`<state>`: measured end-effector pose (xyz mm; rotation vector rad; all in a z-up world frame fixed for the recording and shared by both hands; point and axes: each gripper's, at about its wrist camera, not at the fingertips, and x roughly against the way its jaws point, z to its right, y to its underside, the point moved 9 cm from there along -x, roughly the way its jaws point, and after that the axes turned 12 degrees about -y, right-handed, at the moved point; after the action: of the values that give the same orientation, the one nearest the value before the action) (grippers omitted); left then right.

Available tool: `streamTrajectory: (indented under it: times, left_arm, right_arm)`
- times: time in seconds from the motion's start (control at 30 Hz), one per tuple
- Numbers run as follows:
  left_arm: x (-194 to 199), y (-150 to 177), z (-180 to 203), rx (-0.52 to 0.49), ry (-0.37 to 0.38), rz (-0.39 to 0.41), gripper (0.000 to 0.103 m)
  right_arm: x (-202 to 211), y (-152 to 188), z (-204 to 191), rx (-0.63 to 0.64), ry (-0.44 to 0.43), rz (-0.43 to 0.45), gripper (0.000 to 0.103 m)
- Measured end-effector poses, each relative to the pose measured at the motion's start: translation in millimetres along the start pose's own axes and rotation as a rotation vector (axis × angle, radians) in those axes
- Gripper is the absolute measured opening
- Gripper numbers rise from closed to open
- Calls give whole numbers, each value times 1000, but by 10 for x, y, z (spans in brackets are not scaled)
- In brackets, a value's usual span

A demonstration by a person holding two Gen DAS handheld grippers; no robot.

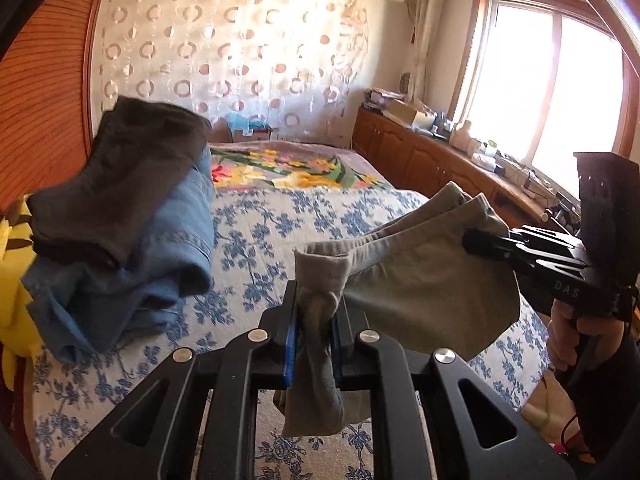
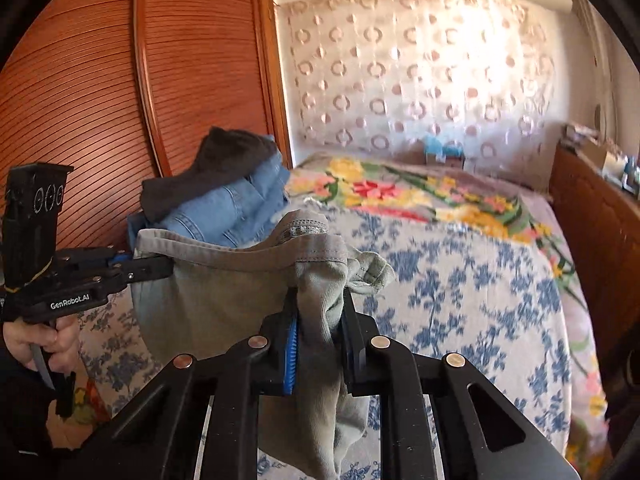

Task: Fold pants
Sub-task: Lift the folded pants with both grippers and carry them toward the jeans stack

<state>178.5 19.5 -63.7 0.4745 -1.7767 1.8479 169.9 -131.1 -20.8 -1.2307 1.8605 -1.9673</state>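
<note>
Grey-green pants (image 1: 420,292) hang in the air above the bed, stretched between both grippers. My left gripper (image 1: 316,312) is shut on one bunched corner of the pants. My right gripper (image 2: 320,312) is shut on the other corner, with cloth (image 2: 224,292) hanging down between the jaws. In the left wrist view the right gripper (image 1: 476,242) comes in from the right and clamps the pants' edge. In the right wrist view the left gripper (image 2: 160,266) comes in from the left and clamps the opposite edge. The lower part of the pants is hidden below the grippers.
A bed with a blue-flowered cover (image 1: 264,228) lies below. A stack of blue jeans (image 1: 132,256) with a dark garment (image 1: 120,176) on top sits at its left side. A wooden wardrobe (image 2: 120,80) stands on the left, a cluttered wooden cabinet (image 1: 432,148) under the window on the right.
</note>
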Motion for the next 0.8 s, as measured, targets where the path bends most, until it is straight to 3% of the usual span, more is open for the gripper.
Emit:
streamTrajectory:
  times: [0.37, 0.8]
  left_arm:
    - [245, -171, -110, 4, -47, 67, 14]
    - [385, -317, -445, 71, -126, 142, 14]
  right_arm:
    - [56, -175, -135, 73, -7, 23, 18]
    - [-323, -589, -133, 175, -49, 26, 18]
